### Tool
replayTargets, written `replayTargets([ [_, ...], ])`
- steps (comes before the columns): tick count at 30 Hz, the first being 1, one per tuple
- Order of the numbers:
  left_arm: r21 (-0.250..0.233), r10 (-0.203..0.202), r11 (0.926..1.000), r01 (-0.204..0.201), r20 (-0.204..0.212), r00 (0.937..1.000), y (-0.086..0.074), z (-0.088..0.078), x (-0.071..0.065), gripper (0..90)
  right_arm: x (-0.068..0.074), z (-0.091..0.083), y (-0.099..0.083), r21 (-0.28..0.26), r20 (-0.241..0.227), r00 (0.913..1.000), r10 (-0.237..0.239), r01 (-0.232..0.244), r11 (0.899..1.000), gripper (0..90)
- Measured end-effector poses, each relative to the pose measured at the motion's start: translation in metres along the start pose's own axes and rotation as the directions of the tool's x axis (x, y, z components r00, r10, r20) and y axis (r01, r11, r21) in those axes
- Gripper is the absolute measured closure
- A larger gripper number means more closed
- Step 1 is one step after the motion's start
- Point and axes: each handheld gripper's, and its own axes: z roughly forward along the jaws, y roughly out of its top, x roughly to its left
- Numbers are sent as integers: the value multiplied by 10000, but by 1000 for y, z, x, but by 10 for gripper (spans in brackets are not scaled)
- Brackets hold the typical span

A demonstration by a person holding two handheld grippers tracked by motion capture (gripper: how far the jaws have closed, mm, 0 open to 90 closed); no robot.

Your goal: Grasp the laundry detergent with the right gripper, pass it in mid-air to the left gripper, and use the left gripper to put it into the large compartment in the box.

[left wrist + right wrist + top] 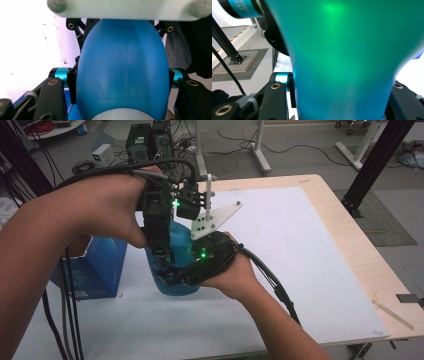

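Note:
A blue plastic bottle [179, 241] stands on the white mat, left of the middle. My left gripper [161, 259] comes down on it from above and is shut on its body; in the left gripper view the bottle [122, 67] bulges between the two pads, with a pale part at its near end. My right gripper [172, 276] reaches in from the right, low on the bottle, and is shut on it too. In the right gripper view the bottle [344, 62] sits tight between the jaws, tinted green by a lamp. The hands and grippers hide most of the bottle in the high view.
A blue box [100, 265] stands just left of the bottle. The white mat [300, 270] covers most of the wooden table [350, 230]. A thin wooden strip [392, 314] lies at the right edge. Black cables trail from both grippers.

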Motion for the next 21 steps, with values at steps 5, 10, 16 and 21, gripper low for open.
replayTargets([
  [5, 230, 14, 9997, -15, 31, 10000, 3, 1, 1, 397, -1, 0, 0, 30, 29, 10000, -88, 88, 10000, 457],
  [10, 235, -53, 9997, 51, 83, 10000, 3, 1, 1, 398, -1, 0, -1, 50, -17, 10000, -36, 36, 10000, 440],
  [16, 251, -222, 9994, 221, 50, 9997, 3, -1, 2, 397, 3, -2, -1, 268, -24, 10000, 81, -81, 9996, 314],
  [21, 280, -469, 9985, 468, 40, 9989, -2, -4, 3, 397, 5, -16, -5, 522, 333, 9994, 5, -22, 9986, 224],
])
